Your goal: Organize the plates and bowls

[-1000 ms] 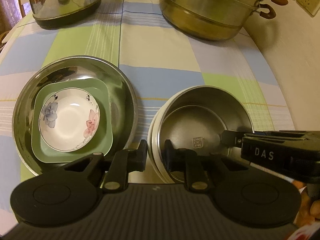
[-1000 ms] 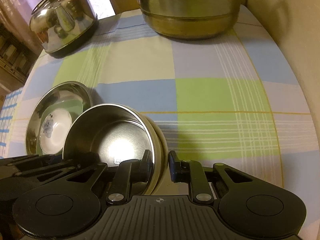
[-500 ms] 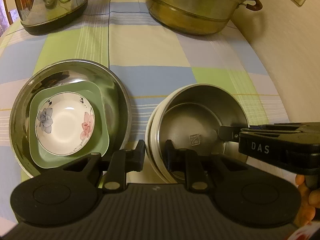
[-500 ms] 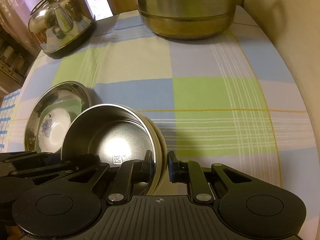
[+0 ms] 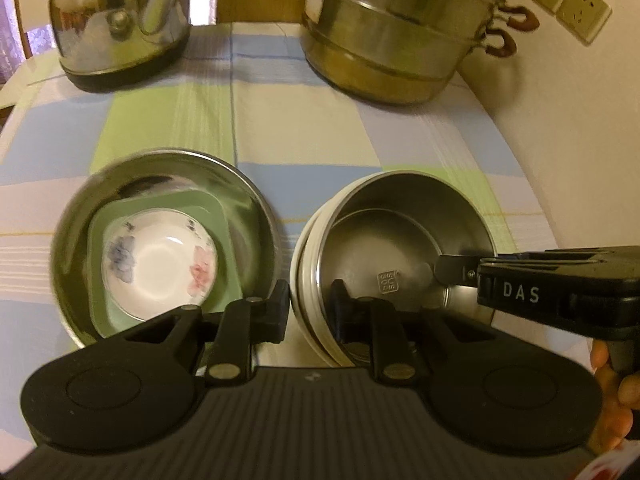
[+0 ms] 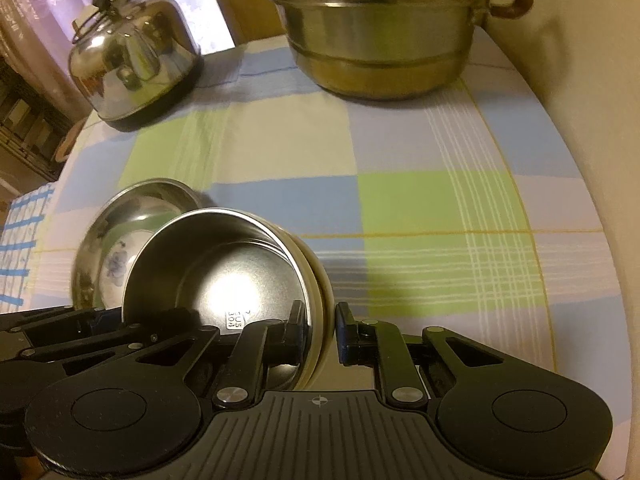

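- The steel bowl (image 5: 404, 240), nested in cream-rimmed bowls (image 5: 306, 280), is seen at lower centre-right of the left wrist view.
- Its near rim is pinched by the left gripper (image 5: 308, 312), one finger inside, one outside.
- Its opposite rim is pinched by the right gripper (image 6: 318, 332), at lower centre of the right view.
- A wide steel basin (image 5: 248, 188) holding a green dish (image 5: 212, 208) and floral bowl (image 5: 160, 260) lies at left on the checked surface (image 5: 304, 136).

Both tools, the left tool (image 5: 309, 306) and right tool (image 6: 319, 326), have lifted the steel bowl (image 5: 404, 256) slightly.
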The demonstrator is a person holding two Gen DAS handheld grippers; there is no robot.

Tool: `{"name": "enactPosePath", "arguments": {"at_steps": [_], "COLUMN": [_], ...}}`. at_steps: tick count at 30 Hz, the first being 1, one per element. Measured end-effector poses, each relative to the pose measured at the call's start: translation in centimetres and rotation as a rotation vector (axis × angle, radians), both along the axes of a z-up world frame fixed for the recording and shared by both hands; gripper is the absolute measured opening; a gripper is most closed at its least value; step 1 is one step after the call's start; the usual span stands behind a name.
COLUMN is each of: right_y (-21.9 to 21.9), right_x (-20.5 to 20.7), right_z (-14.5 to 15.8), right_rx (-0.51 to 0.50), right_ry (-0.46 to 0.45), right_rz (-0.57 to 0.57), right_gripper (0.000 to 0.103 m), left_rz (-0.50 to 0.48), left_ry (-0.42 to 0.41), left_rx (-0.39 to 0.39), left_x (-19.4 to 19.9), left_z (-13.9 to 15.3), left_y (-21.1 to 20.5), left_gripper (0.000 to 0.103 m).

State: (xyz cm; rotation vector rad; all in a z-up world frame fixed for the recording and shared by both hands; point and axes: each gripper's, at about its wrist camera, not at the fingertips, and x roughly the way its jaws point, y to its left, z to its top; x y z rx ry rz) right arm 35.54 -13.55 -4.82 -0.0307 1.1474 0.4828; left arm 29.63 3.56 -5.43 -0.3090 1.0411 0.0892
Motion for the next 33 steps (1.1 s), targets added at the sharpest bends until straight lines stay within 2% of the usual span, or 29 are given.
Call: {"name": "enactPosePath", "arguments": {"at_steps": [8, 16, 21, 33], "right_y": [4.5, 10.6, 13.8, 16.6], "right_x": [-0.2, -0.1, 0.4, 0.9], "right_z": [1.8, 1.5, 0.4, -2.3], "right_rx": [0.024, 0.039, 0.03, -0.008], "right_ry": [-0.033, -0.025, -0.007, 0.046], "right_rz": [0.075, 0.165, 0.2, 0.207], "right_gripper": [0.015, 0.015, 0.015, 0.014], "left_rz": [0.092, 0.189, 0.221, 0.241], "left_ry": [-0.028, -0.003, 0.032, 0.097], "left_rx": [0.028, 0.062, 0.058, 0.047], "left_x": [-1.3, -1.7, -1.3, -0.7], "left_z": [1.9, 2.5, 1.9, -0.7], "left_y": [4.1, 8.9, 11.0, 13.1], "left_gripper": [0.019, 0.019, 0.019, 0.019]}}
